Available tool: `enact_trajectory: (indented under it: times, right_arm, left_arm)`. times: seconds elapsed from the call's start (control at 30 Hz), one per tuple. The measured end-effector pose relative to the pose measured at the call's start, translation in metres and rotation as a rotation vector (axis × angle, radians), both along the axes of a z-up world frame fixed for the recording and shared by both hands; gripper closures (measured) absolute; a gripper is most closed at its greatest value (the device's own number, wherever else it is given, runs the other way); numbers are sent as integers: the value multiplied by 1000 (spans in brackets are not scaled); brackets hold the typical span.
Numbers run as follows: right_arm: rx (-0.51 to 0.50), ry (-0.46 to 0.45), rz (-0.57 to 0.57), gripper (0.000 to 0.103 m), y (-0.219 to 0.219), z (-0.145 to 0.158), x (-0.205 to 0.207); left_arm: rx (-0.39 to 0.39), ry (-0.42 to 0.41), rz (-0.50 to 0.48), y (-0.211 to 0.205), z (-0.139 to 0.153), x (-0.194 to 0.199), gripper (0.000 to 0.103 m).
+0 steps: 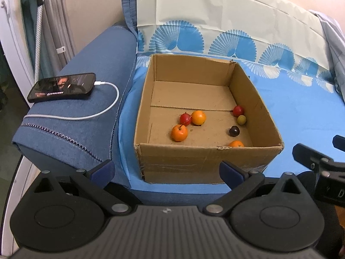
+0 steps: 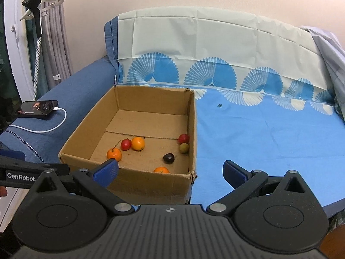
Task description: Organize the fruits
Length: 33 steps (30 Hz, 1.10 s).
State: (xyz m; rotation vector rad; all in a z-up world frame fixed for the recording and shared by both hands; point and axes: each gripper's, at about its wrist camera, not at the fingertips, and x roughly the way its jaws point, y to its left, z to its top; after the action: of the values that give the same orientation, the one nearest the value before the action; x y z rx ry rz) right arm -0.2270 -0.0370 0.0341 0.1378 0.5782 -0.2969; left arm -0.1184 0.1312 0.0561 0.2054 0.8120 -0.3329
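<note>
Both tools spread wide, empty, held level before the box (image 1: 207, 164).
Left tool (image 1: 168, 169) facing its near wall; right tool (image 2: 170, 170) at its right corner, fruit (image 2: 138, 143) inside.

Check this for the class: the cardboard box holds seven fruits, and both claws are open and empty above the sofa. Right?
Only the count is wrong: both wrist views show six fruits in the cardboard box. The left claw and right claw are open and empty.
</note>
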Motion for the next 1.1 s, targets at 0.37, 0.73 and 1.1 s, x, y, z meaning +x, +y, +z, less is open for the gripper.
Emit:
enact_trajectory:
  times: [0.37,0.73,1.1]
  right_arm:
    - [-8,9,16,1,2,-5,3]
    - [15,29,22,1,-2,-13,8]
    - [17,39,17,1,-6,-18,11]
  left_arm:
    - [22,-16,-18,-17,0,4,0]
    - [93,-15,5,-27,-11,7,0]
    - [78,46,-10,-21,-16,17,0]
